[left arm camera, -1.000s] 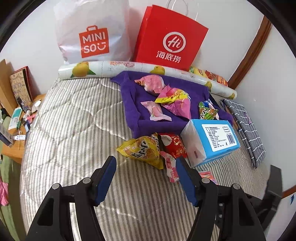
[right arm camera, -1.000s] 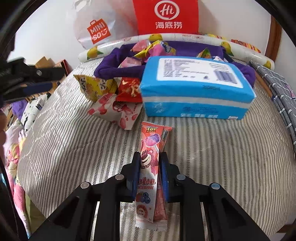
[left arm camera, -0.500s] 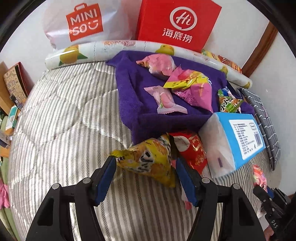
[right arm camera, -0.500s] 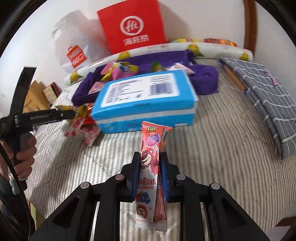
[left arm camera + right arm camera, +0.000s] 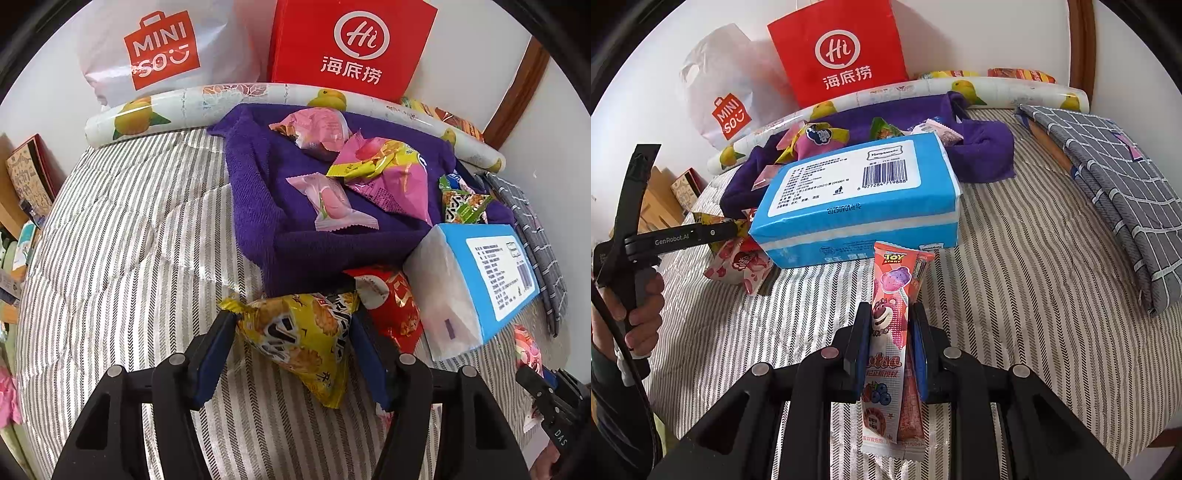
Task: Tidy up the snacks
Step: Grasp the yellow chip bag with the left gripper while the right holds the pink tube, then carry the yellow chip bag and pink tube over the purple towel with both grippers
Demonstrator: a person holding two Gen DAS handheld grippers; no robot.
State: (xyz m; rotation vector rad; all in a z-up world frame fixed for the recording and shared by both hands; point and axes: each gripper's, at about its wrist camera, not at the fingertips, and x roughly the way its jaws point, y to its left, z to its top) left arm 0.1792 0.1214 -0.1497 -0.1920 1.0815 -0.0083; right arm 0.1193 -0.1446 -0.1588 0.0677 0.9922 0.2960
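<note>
Left gripper (image 5: 291, 347) closing round yellow snack pouch (image 5: 303, 334) on the bed (image 5: 122, 240) (pads barely touching); squeeze mid-bag, gently. Right gripper (image 5: 888, 338) clamps Toy Story stick pack (image 5: 888, 332).

Place: a home bedroom.
Bed: a grey-and-white striped quilted cover (image 5: 122, 236) fills the view.
Against the wall: a white Miniso shopping bag (image 5: 159, 48) and a red paper bag (image 5: 351, 48).
Bedside: a cluttered wooden shelf (image 5: 14, 221).
Bedding: a folded grey checked cloth (image 5: 1108, 177).
</note>
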